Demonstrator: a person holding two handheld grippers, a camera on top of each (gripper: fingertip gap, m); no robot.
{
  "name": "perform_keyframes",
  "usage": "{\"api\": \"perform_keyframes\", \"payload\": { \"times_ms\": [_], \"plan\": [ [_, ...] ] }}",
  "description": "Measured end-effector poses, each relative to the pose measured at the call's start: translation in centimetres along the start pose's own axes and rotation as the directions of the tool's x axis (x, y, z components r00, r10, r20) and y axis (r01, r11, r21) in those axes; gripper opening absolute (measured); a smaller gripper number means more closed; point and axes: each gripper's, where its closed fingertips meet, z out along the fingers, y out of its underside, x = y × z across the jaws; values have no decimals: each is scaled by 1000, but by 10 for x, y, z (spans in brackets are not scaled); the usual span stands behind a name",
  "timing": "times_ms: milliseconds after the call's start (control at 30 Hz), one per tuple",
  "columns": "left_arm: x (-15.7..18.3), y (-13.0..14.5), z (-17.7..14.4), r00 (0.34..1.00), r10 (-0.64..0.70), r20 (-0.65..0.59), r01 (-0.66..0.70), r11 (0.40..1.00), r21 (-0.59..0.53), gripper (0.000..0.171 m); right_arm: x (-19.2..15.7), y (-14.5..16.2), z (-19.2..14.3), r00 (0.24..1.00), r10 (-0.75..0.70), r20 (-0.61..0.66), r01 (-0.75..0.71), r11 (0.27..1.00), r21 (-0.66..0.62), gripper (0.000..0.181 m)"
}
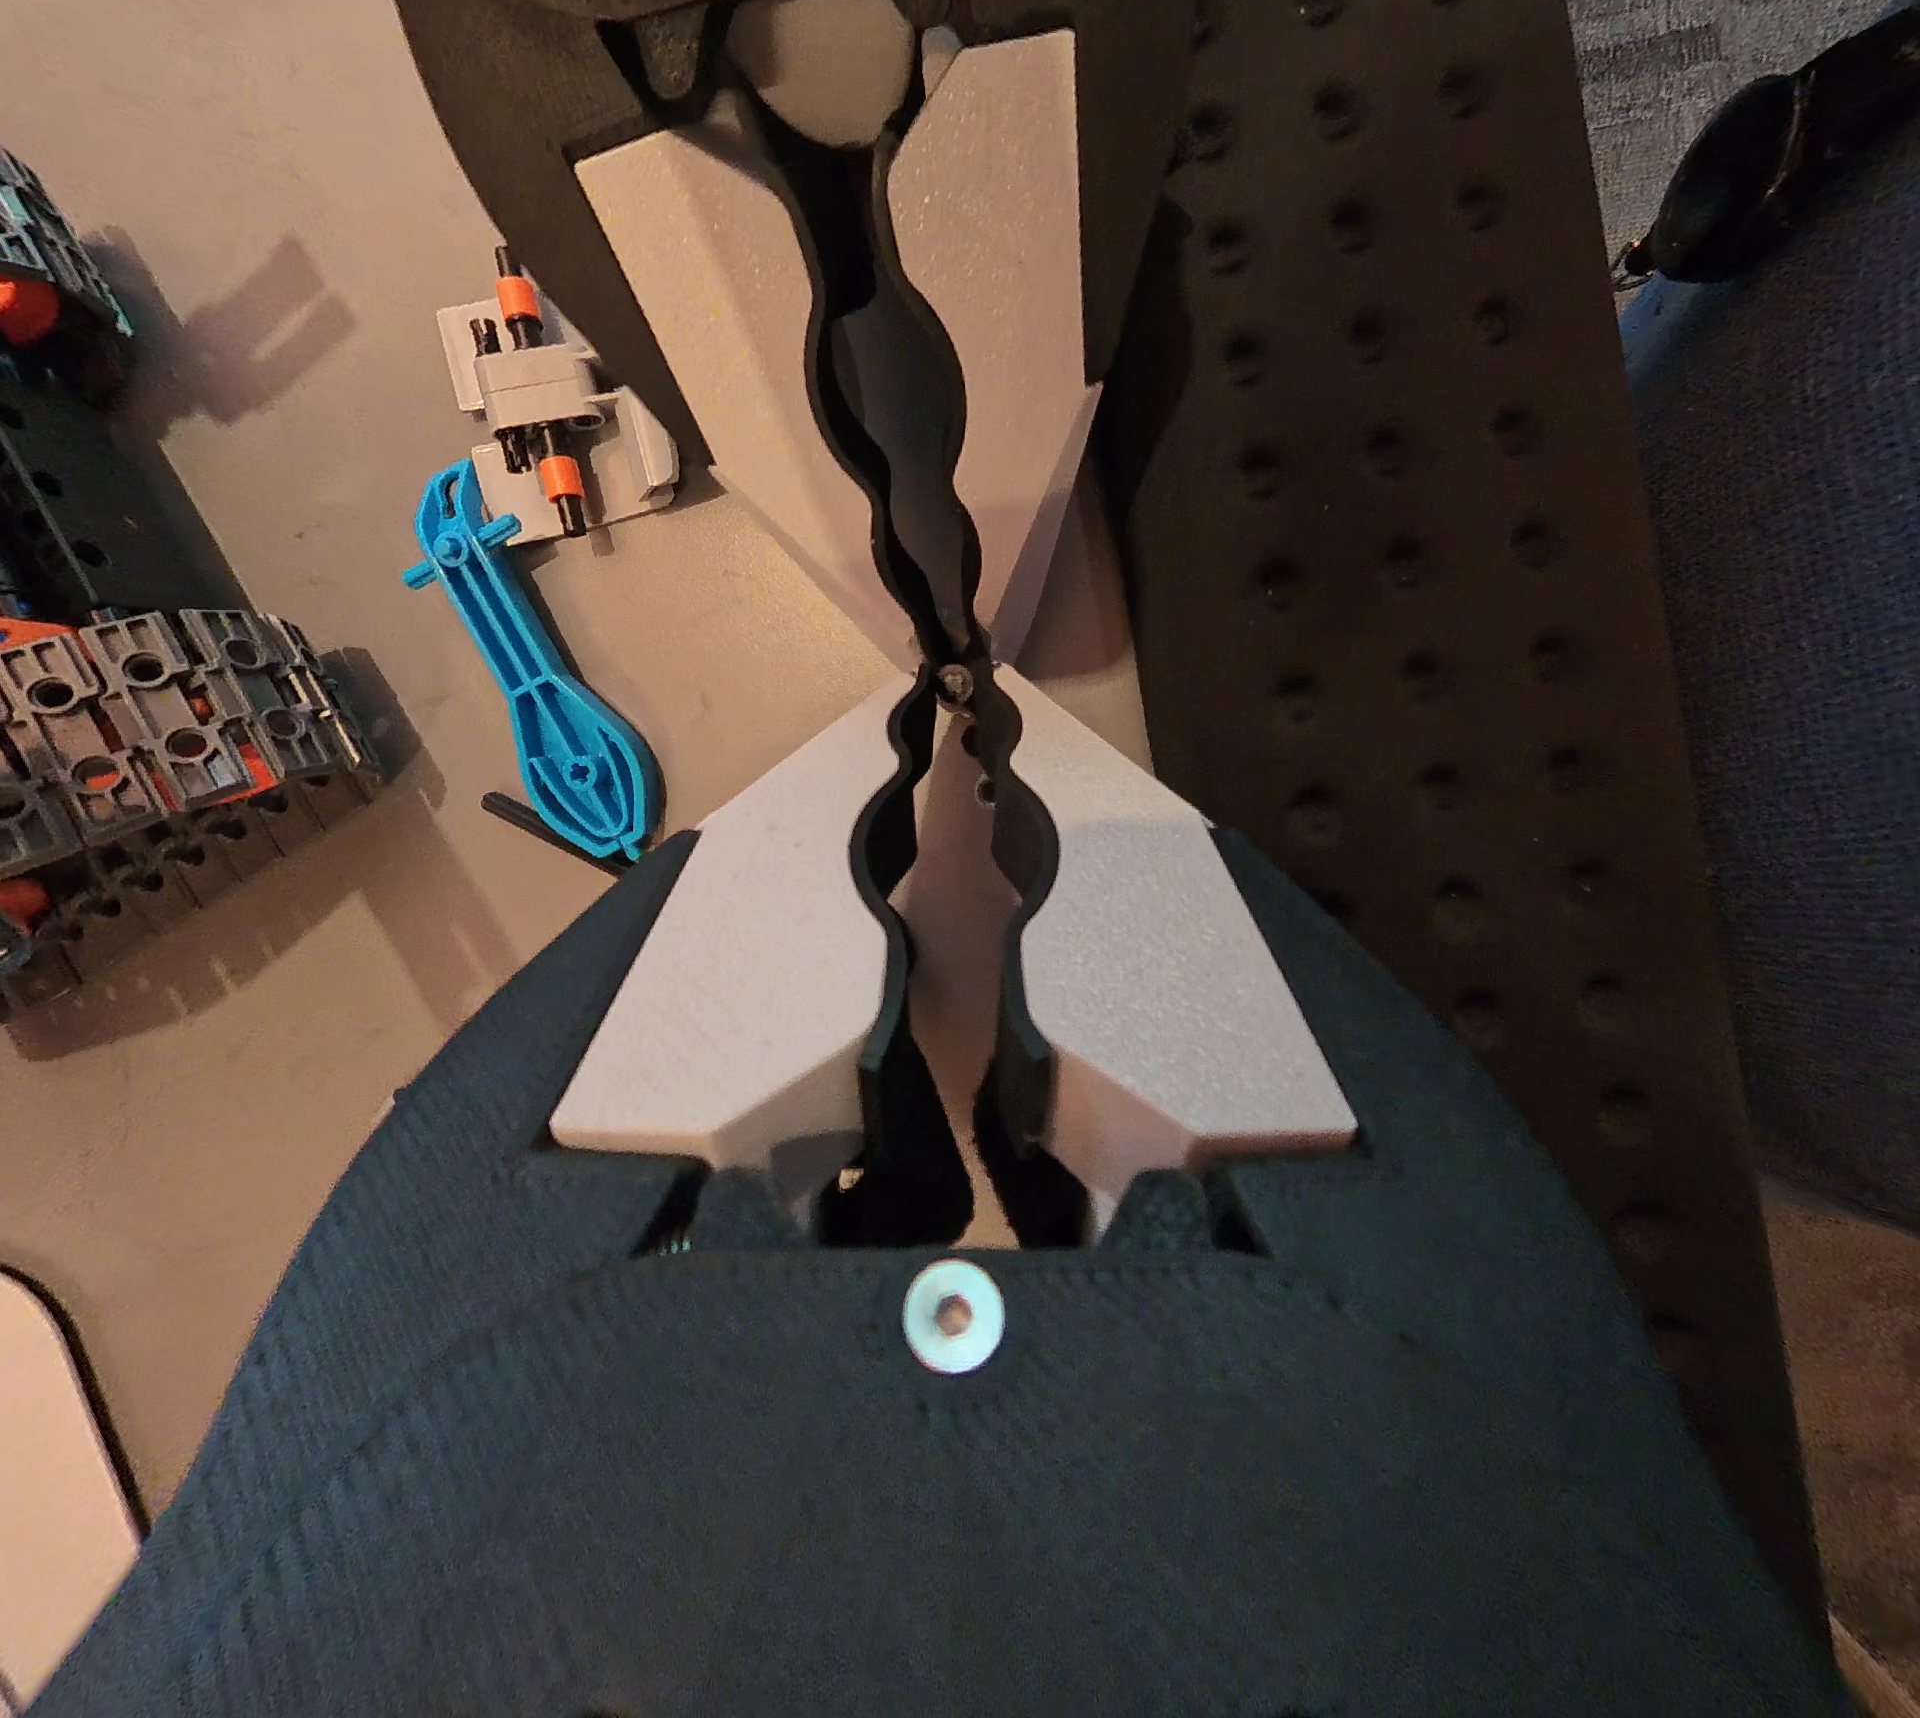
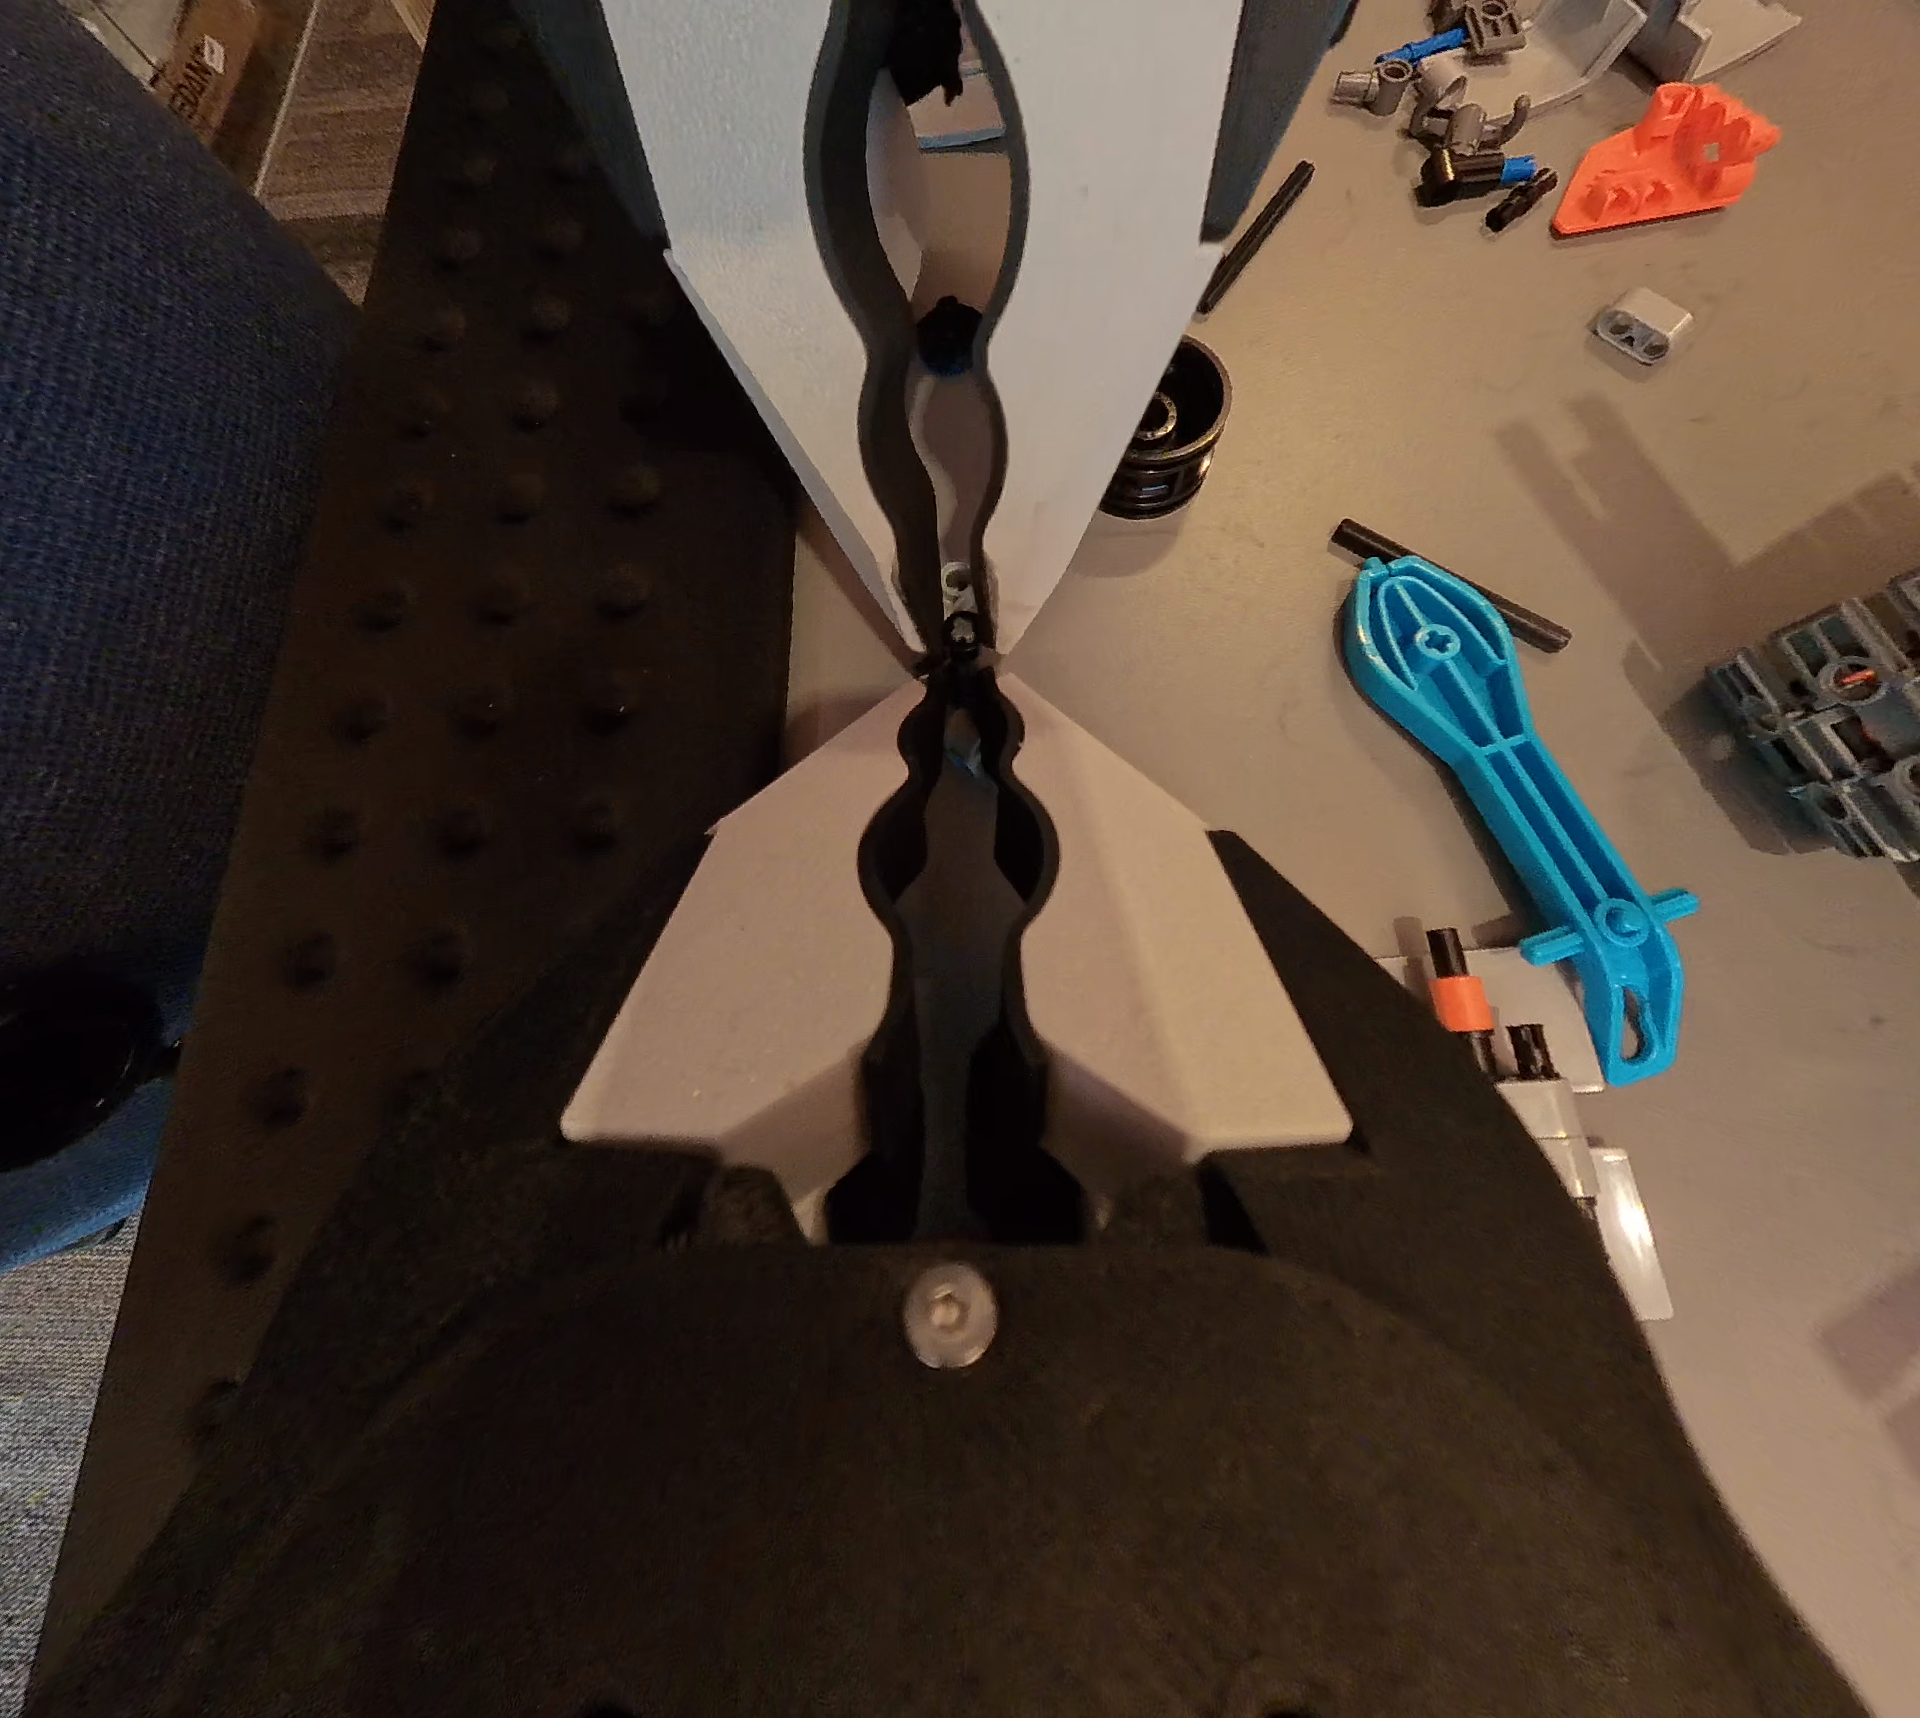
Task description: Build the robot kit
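Note:
My two grippers meet tip to tip above the grey table. In the left wrist view my left gripper comes up from the bottom, its jaws closed at the tips on a small grey connector. My right gripper faces it and is shut on a small black pin with a blue end. The pin and the connector touch end to end between the tips. In the left wrist view the right gripper comes down from the top. In the right wrist view the left gripper comes down from the top.
A blue plastic lever tool lies on the table beside a grey piece with orange bushes. A grey and orange block build, a black wheel, loose parts and an orange panel lie around. A black studded mat and a blue chair border the table. Only a small space, under 4 cm, lies between the two pairs of fingers.

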Motion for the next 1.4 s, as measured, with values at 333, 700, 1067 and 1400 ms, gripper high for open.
{"api": "perform_keyframes", "payload": {
  "times_ms": [333,700,1067,1400],
  "plan": [
    [2,0,2,1000,25,1,-25,1000,-17,4,0,0,0,1000,4,0,-4,1000,0,4],
    [1,6,13,999,37,18,-36,998,-48,5,-5,3,-5,1000,8,13,-8,999,-37,15],
    [-1,8,17,999,16,31,-14,998,-66,5,-4,-2,-24,1000,24,1,-24,999,38,7],
    [-15,25,-29,978,-192,79,191,981,24,42,-1,-2,-23,1000,29,-11,-28,998,52,11]
  ]
}}
